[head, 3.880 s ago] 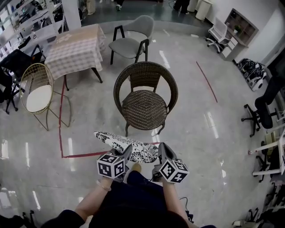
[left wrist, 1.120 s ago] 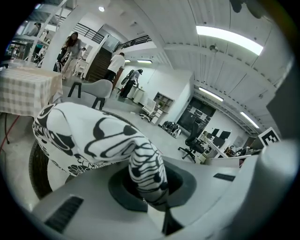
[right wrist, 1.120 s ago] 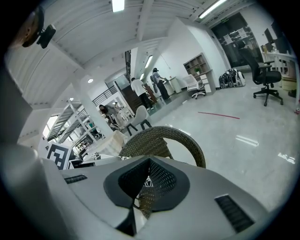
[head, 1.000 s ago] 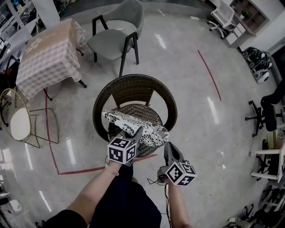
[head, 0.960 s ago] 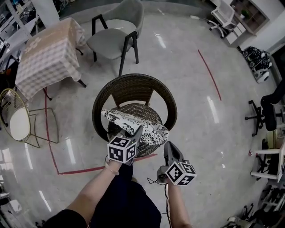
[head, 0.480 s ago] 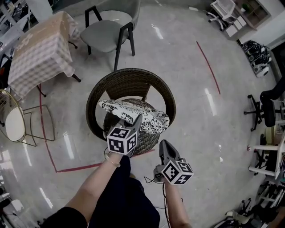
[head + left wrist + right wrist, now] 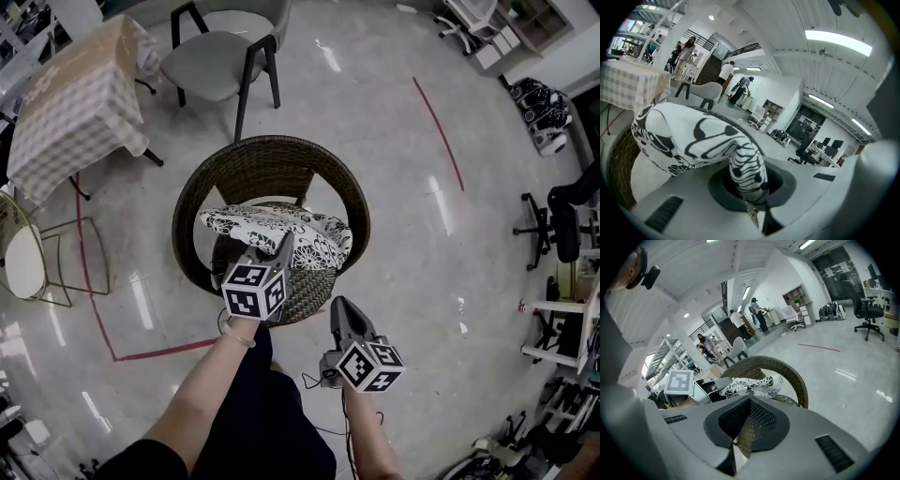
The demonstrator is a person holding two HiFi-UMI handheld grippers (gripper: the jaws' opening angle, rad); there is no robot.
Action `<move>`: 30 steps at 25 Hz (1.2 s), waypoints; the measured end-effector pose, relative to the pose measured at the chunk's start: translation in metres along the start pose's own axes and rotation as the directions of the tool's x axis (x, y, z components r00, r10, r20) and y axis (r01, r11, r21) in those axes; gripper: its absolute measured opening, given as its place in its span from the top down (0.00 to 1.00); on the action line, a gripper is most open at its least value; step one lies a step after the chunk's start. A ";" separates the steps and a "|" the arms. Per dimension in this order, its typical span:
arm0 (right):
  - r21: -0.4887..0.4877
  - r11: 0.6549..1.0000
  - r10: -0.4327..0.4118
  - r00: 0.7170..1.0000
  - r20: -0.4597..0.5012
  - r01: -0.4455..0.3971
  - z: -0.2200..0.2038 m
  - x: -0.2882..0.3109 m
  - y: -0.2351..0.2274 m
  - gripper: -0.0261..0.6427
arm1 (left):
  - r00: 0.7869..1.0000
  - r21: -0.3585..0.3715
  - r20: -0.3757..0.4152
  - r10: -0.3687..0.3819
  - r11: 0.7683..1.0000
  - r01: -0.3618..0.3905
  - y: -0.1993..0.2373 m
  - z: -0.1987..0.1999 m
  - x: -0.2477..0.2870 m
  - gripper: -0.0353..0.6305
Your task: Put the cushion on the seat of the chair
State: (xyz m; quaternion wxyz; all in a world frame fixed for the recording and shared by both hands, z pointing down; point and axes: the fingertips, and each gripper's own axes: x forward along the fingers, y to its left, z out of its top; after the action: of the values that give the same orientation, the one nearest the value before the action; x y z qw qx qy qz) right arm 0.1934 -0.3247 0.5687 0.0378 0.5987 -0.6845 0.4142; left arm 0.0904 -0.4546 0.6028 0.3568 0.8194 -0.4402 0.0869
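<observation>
The glossy grey floor fills most of the room and is crossed by a red tape line. At the far side stand a table under a checked cloth and a grey padded chair. In the middle sits the round wicker chair, with its curved back away from the person and its open front toward them.

The cushion, black and white with a flower print, is over the seat, inside the ring of the backrest. Its long axis runs crosswise, from one side of the chair to the other. The broad face is up and the right end sags a little toward the right rim. From here I cannot tell whether its underside touches the weave.

The person's left forearm is bare and stretched diagonally out from the body toward the chair. That puts the left gripper over the seat's front edge, tipped somewhat downward. Its jaws are clamped on a fold at the middle of the cushion's near edge. In the left gripper view the cloth is pinched into a narrow roll between them and billows out to the left.

The right forearm is tucked closer in. The right gripper hovers over the floor just off the seat's front right, apart from the cushion. Its nose is aimed at the chair and tilted down, and its jaws are together with nothing in them.
</observation>
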 end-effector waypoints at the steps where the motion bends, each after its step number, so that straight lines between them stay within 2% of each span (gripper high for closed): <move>1: 0.004 1.000 0.002 1.000 -0.008 -0.002 -0.004 0.001 0.000 0.96 | 1.000 -0.001 -0.009 0.013 1.000 -0.013 0.005 -0.009 0.003 0.91; 6: 0.019 1.000 -0.007 0.999 -0.046 0.007 -0.024 0.001 -0.007 0.96 | 0.997 -0.040 -0.056 0.061 0.997 -0.064 0.016 -0.058 0.009 0.91; 16: 0.025 1.000 -0.006 0.997 -0.079 0.008 -0.052 0.004 -0.024 0.96 | 0.977 -0.125 -0.170 0.129 0.981 -0.151 0.029 -0.144 -0.003 0.91; 24: 0.048 0.999 -0.021 0.993 -0.112 0.026 -0.086 -0.008 -0.042 0.96 | 0.958 -0.112 -0.247 0.147 0.977 -0.179 0.032 -0.199 0.001 0.91; 30: 0.072 0.997 -0.031 0.992 -0.119 0.040 -0.108 -0.003 -0.055 0.96 | 0.933 -0.124 -0.314 0.177 0.966 -0.225 0.042 -0.238 -0.002 0.89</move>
State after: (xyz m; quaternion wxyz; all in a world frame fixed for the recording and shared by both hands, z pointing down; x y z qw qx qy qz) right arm 0.1935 -0.2528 0.6660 0.0634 0.5862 -0.6544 0.4734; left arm 0.0970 -0.3110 0.7977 0.4724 0.7161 -0.4683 0.2113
